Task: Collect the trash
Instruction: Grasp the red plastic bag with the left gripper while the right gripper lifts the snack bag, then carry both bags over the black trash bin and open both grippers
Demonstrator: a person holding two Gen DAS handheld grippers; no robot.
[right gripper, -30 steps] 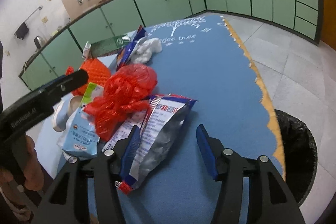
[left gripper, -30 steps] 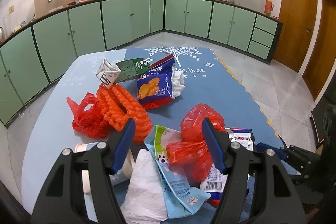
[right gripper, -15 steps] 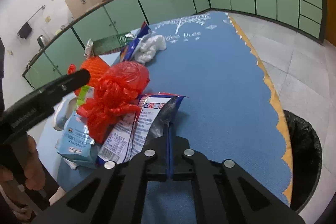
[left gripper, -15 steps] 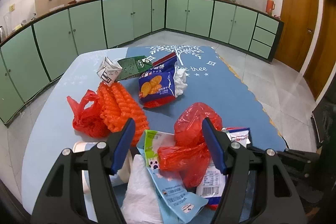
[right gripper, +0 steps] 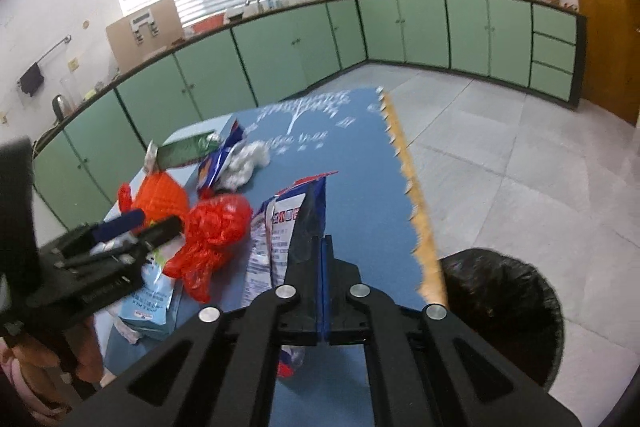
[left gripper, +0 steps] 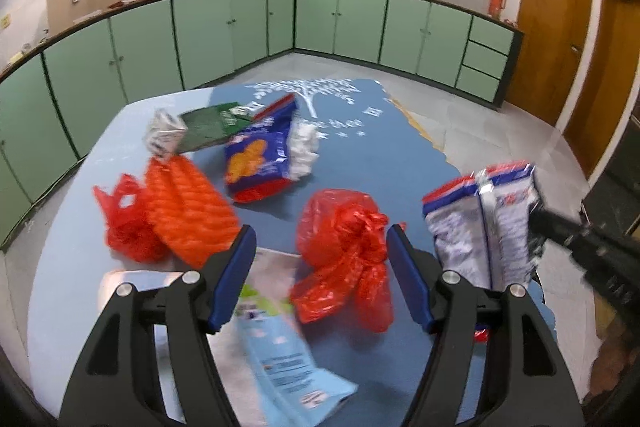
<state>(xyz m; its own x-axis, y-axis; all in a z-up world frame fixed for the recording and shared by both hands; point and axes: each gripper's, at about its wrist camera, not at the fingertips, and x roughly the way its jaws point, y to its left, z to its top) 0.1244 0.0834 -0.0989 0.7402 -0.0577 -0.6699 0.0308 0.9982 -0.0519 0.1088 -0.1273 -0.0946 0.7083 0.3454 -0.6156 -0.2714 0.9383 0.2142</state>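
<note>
Silver-lined and crumpled, a red, white and blue snack wrapper [right gripper: 280, 227] hangs pinched in the right claw [right gripper: 323, 259], whose blue pads are pressed together on its edge, lifting it clear of the blue counter [right gripper: 360, 195]. The wrapper's long axis runs roughly upright from the grip. Just to the right of that claw and below counter level, past the counter's scalloped yellow edge, gapes a black-lined trash bin [right gripper: 504, 307] — the nearer arm for the drop appears to be the right one, with a short swing rightward and down. On the claw's other side, the left claw [left gripper: 320, 267] hovers wide open and empty, its fingers flanking a knotted red plastic bag [left gripper: 344, 255] lying on the counter, likely the next pick.
</note>
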